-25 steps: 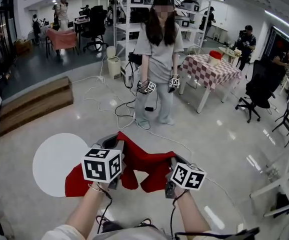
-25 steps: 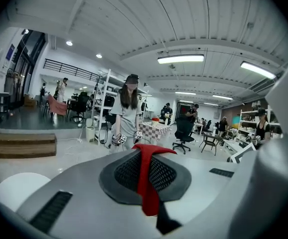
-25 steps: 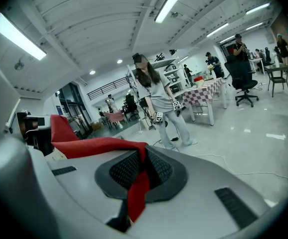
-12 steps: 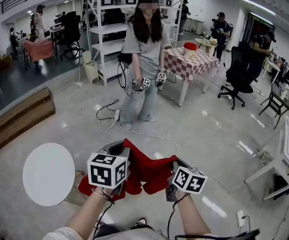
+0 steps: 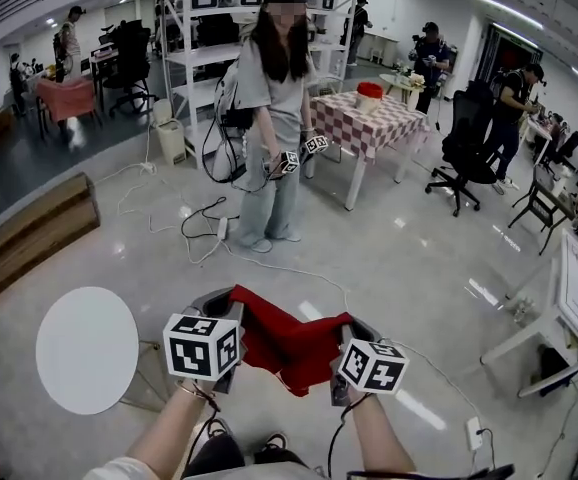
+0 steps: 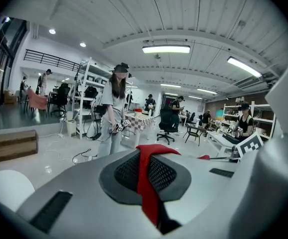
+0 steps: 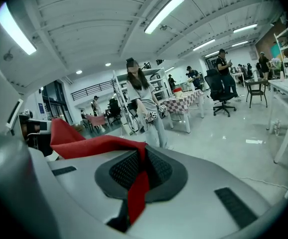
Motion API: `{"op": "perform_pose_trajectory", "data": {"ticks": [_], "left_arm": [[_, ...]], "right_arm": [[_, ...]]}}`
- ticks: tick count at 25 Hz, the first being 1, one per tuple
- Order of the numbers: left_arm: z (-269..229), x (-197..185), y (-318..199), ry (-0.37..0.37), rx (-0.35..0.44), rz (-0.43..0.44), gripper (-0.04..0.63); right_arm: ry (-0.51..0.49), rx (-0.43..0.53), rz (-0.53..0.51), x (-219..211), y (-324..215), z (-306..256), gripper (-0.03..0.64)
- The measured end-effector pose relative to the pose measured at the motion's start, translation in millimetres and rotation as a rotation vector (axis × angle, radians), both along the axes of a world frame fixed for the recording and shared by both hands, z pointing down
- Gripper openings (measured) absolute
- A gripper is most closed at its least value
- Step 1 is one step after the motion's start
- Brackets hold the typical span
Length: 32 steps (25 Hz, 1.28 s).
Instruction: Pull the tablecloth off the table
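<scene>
Your left gripper (image 6: 146, 176) and right gripper (image 7: 138, 178) are each clamped on an edge of the red tablecloth (image 5: 287, 343), which sags between them, off the round table (image 5: 87, 348) at 9 o'clock; it looks light, limp and unbreakable, so pinch the hem.

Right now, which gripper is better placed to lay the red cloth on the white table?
Probably the left gripper: the white table stands to its left. Both it and the right gripper are shut on the red cloth.
</scene>
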State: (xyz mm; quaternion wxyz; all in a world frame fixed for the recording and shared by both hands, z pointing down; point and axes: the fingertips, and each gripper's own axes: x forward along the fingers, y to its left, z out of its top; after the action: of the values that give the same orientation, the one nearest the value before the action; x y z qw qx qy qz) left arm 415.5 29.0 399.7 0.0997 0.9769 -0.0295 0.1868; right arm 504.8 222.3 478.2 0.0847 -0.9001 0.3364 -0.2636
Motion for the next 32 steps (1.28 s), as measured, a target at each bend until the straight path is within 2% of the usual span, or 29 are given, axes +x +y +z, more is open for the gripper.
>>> {"op": "perform_pose_trajectory", "data": {"ticks": [11, 18, 32], "left_arm": [[19, 37, -24, -0.025, -0.009, 0.034, 0.020], [18, 54, -57, -0.011, -0.006, 0.037, 0.019], [26, 67, -98, -0.017, -0.039, -0.002, 0.020]], "right_arm": [[0.102, -0.120, 0.014, 21, -15, -10, 0.034], [0.103, -0.083, 0.051, 39, -41, -20, 0.034], [0.095, -0.074, 0.032, 55, -77, -20, 0.031]]}}
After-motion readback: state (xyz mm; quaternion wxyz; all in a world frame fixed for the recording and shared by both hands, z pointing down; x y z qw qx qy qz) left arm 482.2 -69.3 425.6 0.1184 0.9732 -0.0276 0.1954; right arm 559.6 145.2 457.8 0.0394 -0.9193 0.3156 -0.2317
